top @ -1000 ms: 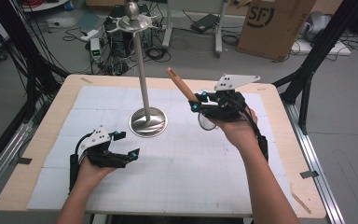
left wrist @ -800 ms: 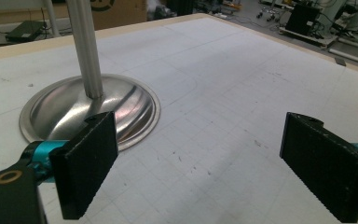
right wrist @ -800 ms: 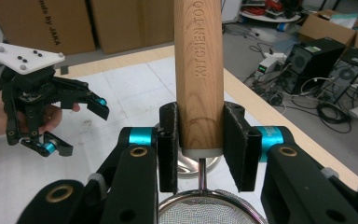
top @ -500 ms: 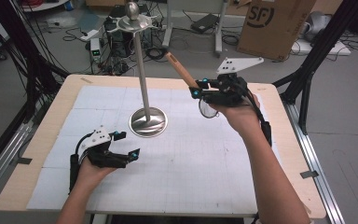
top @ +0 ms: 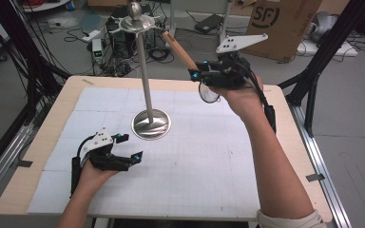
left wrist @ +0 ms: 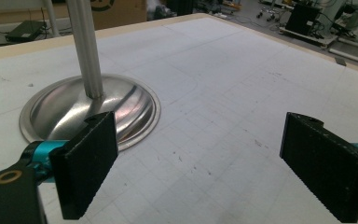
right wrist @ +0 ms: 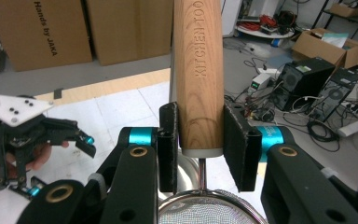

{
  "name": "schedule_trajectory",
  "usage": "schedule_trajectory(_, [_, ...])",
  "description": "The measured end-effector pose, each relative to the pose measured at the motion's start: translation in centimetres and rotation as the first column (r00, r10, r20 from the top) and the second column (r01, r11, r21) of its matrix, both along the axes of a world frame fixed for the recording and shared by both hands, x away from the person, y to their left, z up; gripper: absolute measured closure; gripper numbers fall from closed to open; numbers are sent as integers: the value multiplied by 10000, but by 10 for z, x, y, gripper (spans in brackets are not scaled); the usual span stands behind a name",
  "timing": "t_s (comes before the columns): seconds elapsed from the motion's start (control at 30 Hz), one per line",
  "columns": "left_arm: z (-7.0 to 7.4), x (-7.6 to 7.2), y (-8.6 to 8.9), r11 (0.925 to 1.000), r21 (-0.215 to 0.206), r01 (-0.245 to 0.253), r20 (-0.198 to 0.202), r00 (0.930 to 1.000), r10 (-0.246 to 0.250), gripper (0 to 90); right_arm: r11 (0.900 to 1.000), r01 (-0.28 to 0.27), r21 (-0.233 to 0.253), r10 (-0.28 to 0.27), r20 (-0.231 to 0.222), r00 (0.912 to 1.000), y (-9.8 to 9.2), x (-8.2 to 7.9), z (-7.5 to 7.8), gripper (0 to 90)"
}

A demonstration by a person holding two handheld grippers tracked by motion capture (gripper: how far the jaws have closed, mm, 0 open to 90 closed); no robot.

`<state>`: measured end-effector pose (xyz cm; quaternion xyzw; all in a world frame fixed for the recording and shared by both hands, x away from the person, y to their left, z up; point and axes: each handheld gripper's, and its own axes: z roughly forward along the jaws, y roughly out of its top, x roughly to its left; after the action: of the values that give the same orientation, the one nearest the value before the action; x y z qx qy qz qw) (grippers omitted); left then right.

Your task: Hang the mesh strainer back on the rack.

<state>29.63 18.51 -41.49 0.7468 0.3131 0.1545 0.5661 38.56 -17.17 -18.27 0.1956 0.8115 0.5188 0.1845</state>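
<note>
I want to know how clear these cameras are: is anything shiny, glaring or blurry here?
Left gripper view: the stand's metal base shows bright reflections; the near jaws look slightly soft. Right gripper view: the wooden handle is sharp, its lettering readable. High view: even light, faint shadows on the table.

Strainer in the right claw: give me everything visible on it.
The strainer has a light wooden handle engraved "KITCHEN TOO…", a pale ferrule at its lower end, a thin metal shank, and a round wire-mesh bowl with a metal rim. The right claw is shut on the handle just above the ferrule. In the high view it is held in the air over the table's far side, handle tilted up toward the metal stand, bowl hanging below the hand.
</note>
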Motion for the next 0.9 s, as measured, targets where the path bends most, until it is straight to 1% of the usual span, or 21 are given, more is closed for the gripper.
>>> schedule_trajectory(0.07, [0,0,0,10000,-44,-3,-16,10000,3,120,10000,5,14,-5,88,10000,2,2,4,684])
schedule_trajectory(0.1, [0,0,0,10000,-6,10,-15,10000,-10,120,10000,31,-1,-31,48,10000,3,3,5,684])
schedule_trajectory(0.13, [0,0,0,10000,-11,12,-15,10000,-12,120,10000,20,26,-21,191,9998,4,5,7,684])
schedule_trajectory(0.2, [0,0,0,10000,-23,12,-9,10000,-12,120,9999,121,96,-122,120,9999,4,5,10,684])
schedule_trajectory(0.27, [0,0,0,10000,-37,10,-6,10000,-10,120,9997,140,175,-143,191,9997,4,7,12,684])
schedule_trajectory(0.37, [0,0,0,10000,-28,10,-10,10000,-10,120,9997,222,113,-223,110,9997,5,9,14,684])
schedule_trajectory(0.43, [0,0,0,10000,-56,13,-6,10000,-13,120,9997,204,92,-206,182,9996,6,12,14,684])
schedule_trajectory(0.5, [0,0,0,10000,-83,14,-3,10000,-15,120,9997,232,96,-233,53,9997,7,13,14,684])
schedule_trajectory(0.57, [0,0,0,10000,-74,8,-4,10000,-8,120,9996,288,65,-288,56,9996,7,15,14,684])
schedule_trajectory(0.63, [0,0,0,10000,-55,6,-7,10000,-6,120,9995,300,60,-300,-67,9995,7,17,13,684])
schedule_trajectory(0.77, [0,0,0,10000,-81,-6,-7,10000,6,120,9998,213,-19,-214,-114,9997,10,18,12,683])
schedule_trajectory(0.9, [0,0,0,10000,-84,26,-8,10000,-26,120,10000,48,4,-48,-73,10000,14,16,12,684])
